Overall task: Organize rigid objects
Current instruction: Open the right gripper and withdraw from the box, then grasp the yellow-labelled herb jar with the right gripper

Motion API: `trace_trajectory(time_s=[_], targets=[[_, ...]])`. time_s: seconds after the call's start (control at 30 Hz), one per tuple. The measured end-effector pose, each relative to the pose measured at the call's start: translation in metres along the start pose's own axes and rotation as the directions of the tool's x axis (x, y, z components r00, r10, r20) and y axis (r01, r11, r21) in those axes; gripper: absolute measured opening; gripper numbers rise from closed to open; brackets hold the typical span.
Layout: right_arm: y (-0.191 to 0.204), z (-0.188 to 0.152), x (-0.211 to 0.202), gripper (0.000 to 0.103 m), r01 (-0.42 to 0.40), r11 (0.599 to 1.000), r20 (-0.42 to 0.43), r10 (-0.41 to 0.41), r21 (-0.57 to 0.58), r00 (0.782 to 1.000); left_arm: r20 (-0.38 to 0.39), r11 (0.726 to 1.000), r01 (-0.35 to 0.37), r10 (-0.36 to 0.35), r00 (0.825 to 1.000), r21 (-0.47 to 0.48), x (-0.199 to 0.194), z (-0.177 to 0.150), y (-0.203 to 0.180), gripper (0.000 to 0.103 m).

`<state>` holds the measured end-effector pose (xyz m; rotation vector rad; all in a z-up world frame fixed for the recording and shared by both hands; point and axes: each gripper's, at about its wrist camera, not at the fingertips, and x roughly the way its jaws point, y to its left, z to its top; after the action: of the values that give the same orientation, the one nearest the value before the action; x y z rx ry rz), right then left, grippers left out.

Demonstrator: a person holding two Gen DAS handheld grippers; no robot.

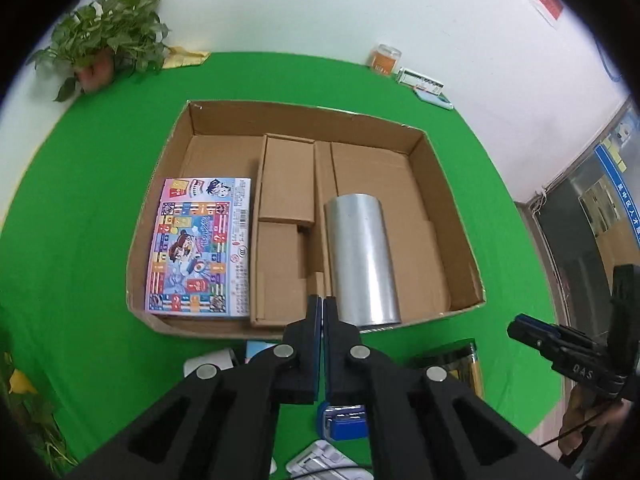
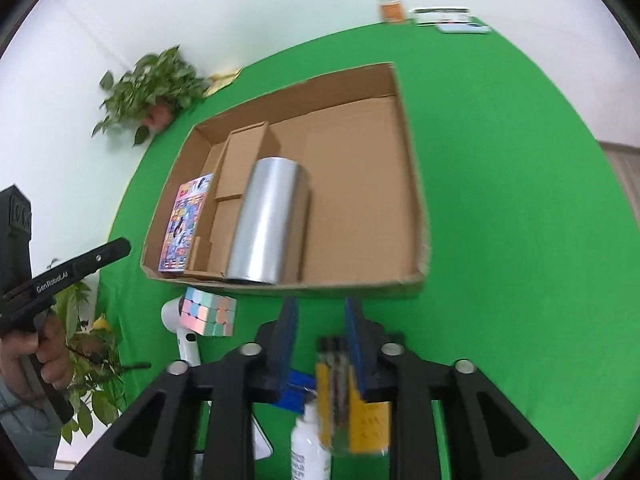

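An open cardboard box (image 1: 440,184) lies on the green table. In it are a colourful game box (image 1: 200,248) at the left, two small cardboard boxes (image 1: 286,184) in the middle, and a silver cylinder (image 1: 360,256) lying on its side. My left gripper (image 1: 322,304) hovers over the box's near edge, shut with nothing in it. My right gripper (image 2: 320,308) hangs open just in front of the box (image 2: 408,184); nothing sits between its tips. Under it on the table lies a yellow pack of pens (image 2: 340,376), blurred.
Near the box front lie a pastel cube (image 2: 210,314), a white handled device (image 2: 176,316), a white bottle (image 2: 308,444) and a blue item (image 1: 344,424). A potted plant (image 1: 104,40) and an orange jar (image 1: 386,60) stand at the back wall.
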<state>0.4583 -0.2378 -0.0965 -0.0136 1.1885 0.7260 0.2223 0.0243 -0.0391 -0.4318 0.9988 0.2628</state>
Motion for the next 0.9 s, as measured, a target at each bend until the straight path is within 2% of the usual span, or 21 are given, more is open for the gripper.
trace_trajectory(time_s=[0.03,0.07,0.1,0.13,0.2,0.33,0.4,0.47,0.5,0.57,0.6,0.67,0.73,0.83,0.9], targets=[[-0.005,-0.008,-0.004,0.09,0.025,1.0,0.001,-0.025,0.015,1.0,-0.001,1.0,-0.005,0.005,1.0,-0.005,0.0,-0.004,-0.003,0.025],[-0.014,-0.019,-0.012,0.099,0.041,0.999,0.004,-0.041,0.024,0.999,-0.014,1.0,-0.011,0.011,1.0,-0.019,0.002,-0.009,-0.006,0.065],[-0.019,-0.028,-0.012,0.103,0.043,0.998,0.017,-0.043,0.034,0.999,-0.02,0.999,-0.015,0.014,1.0,-0.029,0.001,-0.013,-0.007,0.082],[-0.023,-0.035,-0.011,0.102,0.046,0.998,0.007,-0.047,0.034,0.999,-0.017,0.999,-0.018,0.018,1.0,-0.039,0.002,-0.017,-0.009,0.087],[-0.03,-0.052,0.003,0.102,0.058,0.998,-0.047,-0.057,0.028,0.997,-0.038,0.999,-0.001,-0.001,0.999,-0.041,0.007,-0.027,-0.017,0.087],[-0.045,-0.079,0.052,0.102,0.054,0.995,-0.183,-0.037,0.085,0.982,-0.174,1.0,0.022,-0.026,0.984,-0.022,0.027,-0.043,-0.032,0.086],[-0.049,-0.087,0.073,0.102,0.071,0.994,-0.216,-0.05,0.089,0.975,-0.184,0.999,0.031,-0.037,0.982,-0.035,0.031,-0.051,-0.038,0.086],[-0.054,-0.092,0.089,0.098,0.108,0.989,-0.248,-0.081,0.097,0.965,-0.212,0.995,0.085,-0.095,0.973,-0.058,0.035,-0.055,-0.044,0.086],[-0.059,-0.094,0.093,0.097,0.084,0.989,-0.253,-0.05,0.124,0.966,-0.227,0.991,0.111,-0.124,0.966,-0.069,0.038,-0.056,-0.046,0.086],[-0.066,-0.099,0.096,0.082,-0.007,0.986,-0.241,0.049,0.169,0.969,-0.253,0.982,0.168,-0.185,0.95,-0.087,0.045,-0.058,-0.051,0.086],[-0.067,-0.101,0.094,0.082,0.006,0.986,-0.242,0.035,0.165,0.97,-0.265,0.979,0.181,-0.198,0.944,-0.089,0.048,-0.058,-0.053,0.086],[-0.072,-0.109,0.087,0.082,0.081,0.988,-0.232,-0.049,0.133,0.971,-0.28,0.979,0.187,-0.204,0.938,-0.084,0.053,-0.057,-0.059,0.086],[-0.082,-0.118,0.077,0.082,0.102,0.981,-0.233,-0.061,0.168,0.97,-0.29,0.975,0.207,-0.221,0.931,-0.08,0.057,-0.056,-0.066,0.086],[-0.099,-0.131,0.064,0.083,0.009,0.968,-0.218,0.048,0.253,0.975,-0.326,0.956,0.277,-0.295,0.898,-0.102,0.074,-0.057,-0.08,0.086],[-0.102,-0.134,0.057,0.084,-0.103,0.957,-0.188,0.158,0.271,0.969,-0.372,0.935,0.33,-0.355,0.858,-0.129,0.093,-0.057,-0.092,0.086]])
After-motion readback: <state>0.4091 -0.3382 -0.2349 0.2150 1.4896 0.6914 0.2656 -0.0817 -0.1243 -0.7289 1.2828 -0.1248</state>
